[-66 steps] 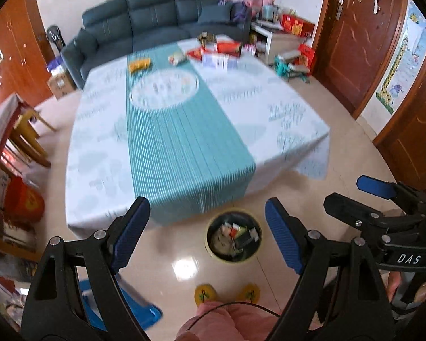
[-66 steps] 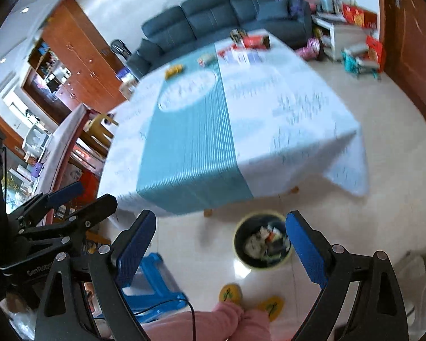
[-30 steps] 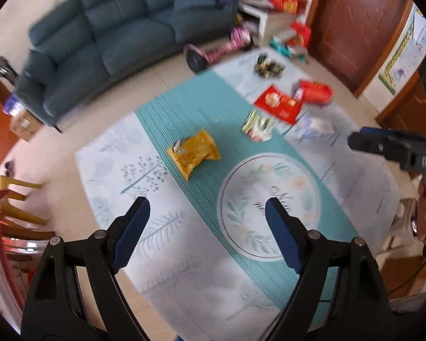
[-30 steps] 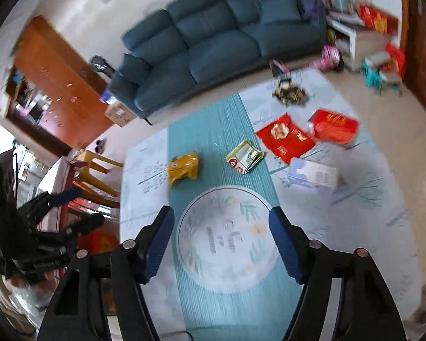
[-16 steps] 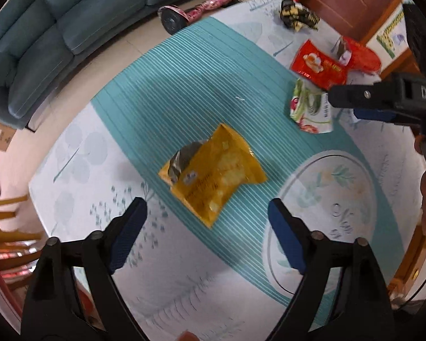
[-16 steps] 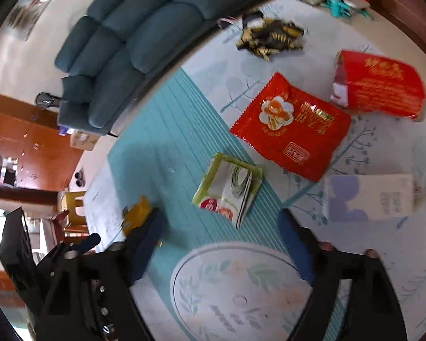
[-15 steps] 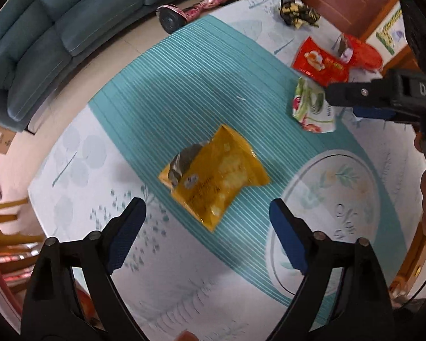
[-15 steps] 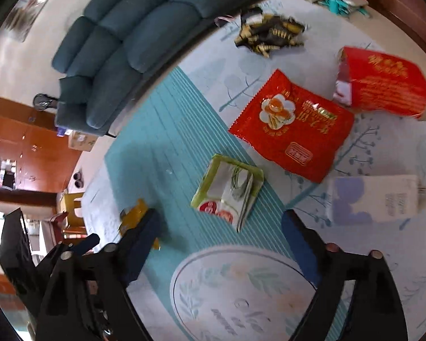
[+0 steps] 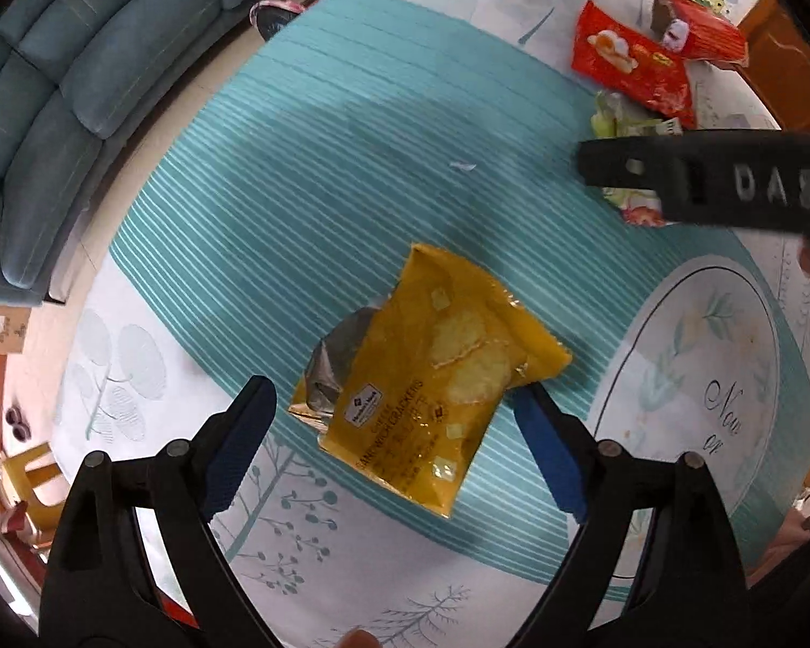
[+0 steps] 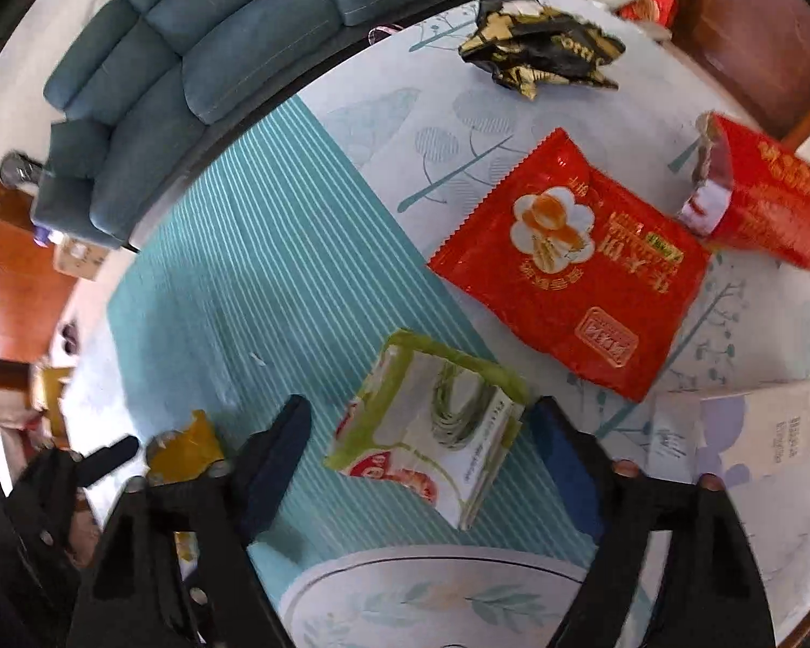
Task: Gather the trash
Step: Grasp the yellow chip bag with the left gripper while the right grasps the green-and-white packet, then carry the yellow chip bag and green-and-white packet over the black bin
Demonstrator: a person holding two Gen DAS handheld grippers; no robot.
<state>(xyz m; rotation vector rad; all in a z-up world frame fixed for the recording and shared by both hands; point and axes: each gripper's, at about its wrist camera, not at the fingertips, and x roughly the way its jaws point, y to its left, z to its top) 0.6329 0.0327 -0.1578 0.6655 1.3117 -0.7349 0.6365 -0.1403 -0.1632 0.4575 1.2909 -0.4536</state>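
Note:
A yellow cracker bag lies on the teal striped runner. My left gripper is open, low over it, its blue pads on either side of the bag's near half. My right gripper is open around a green and white wrapper, which also shows in the left wrist view. The yellow bag shows at the left of the right wrist view, beside the left gripper.
A red snack bag, a torn red carton, a black and gold wrapper and a pale box lie on the tablecloth. A blue sofa stands beyond the table.
Both grippers have come down closer to the table. The left one now straddles the yellow bag, the right one the green and white wrapper. Both stay open.

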